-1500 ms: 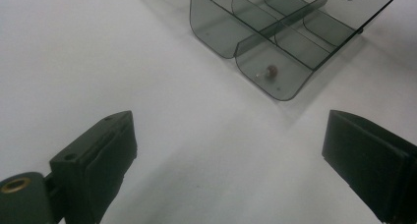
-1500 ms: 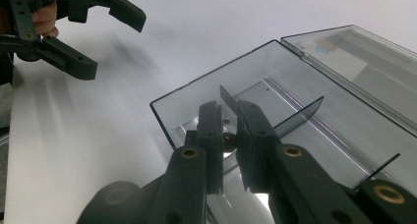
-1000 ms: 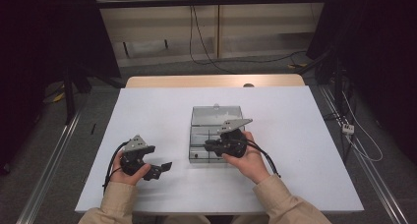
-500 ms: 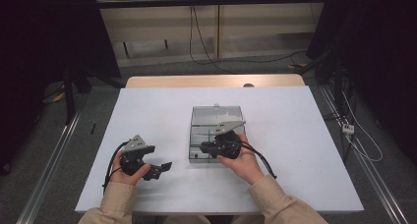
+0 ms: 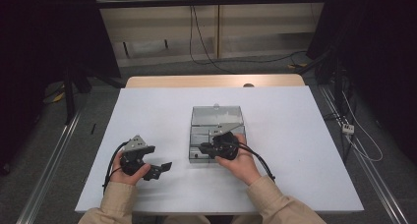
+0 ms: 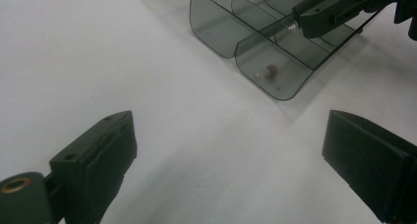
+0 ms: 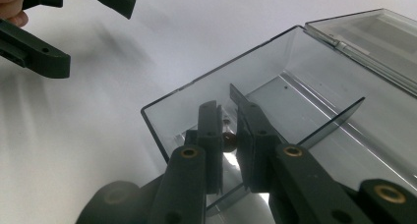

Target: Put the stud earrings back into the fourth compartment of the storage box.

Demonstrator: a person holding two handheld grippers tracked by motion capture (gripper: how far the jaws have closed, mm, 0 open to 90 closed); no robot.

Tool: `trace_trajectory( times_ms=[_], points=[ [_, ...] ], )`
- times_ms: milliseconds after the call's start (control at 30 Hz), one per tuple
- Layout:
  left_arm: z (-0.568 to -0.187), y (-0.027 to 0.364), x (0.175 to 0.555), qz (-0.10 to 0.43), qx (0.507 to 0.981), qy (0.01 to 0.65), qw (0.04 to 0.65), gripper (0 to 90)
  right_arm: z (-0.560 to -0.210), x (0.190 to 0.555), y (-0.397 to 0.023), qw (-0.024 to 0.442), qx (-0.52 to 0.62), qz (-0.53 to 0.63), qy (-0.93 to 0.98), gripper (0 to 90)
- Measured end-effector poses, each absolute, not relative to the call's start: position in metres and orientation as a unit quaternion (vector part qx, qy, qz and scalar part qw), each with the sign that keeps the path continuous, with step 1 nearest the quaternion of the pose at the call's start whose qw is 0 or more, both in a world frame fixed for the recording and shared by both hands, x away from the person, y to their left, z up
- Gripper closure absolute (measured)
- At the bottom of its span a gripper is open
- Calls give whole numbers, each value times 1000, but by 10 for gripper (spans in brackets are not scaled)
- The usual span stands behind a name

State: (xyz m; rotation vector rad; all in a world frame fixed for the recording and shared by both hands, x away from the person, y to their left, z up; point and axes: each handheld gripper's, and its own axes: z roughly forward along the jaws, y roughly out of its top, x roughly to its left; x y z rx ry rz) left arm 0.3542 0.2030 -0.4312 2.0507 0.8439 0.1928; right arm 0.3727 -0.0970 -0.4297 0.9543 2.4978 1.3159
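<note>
Right gripper view: right gripper [image 7: 227, 135] low inside clear box [image 7: 314, 111], around small bead [image 7: 228, 138]

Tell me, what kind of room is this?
Probably a lab or workshop set up for recording. A white table stands between dark curtains, cables trail over the floor, and a person holds two camera-carrying grippers beside a clear plastic box.
</note>
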Motion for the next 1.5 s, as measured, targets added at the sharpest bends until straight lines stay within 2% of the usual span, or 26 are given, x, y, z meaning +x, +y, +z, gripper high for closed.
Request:
trace_trajectory(
  times_ms=[633, 833, 1067, 1267, 1500],
  points=[
    [-432, 203, 355, 76, 828, 339, 440, 60, -433, 375, -96, 81, 320, 438, 836, 785],
    [-431, 204, 355, 76, 827, 340, 441, 60, -432, 375, -97, 76, 325, 439, 834, 649],
    [-431, 203, 355, 76, 827, 340, 442, 60, -420, 371, -112, 91, 342, 457, 816, 516],
    [-429, 200, 355, 73, 827, 340, 442, 60, -414, 366, -132, 98, 361, 467, 801, 324],
    [-424, 193, 359, 63, 824, 338, 450, 60, -411, 365, -153, 104, 377, 468, 792, 217]
  ],
)
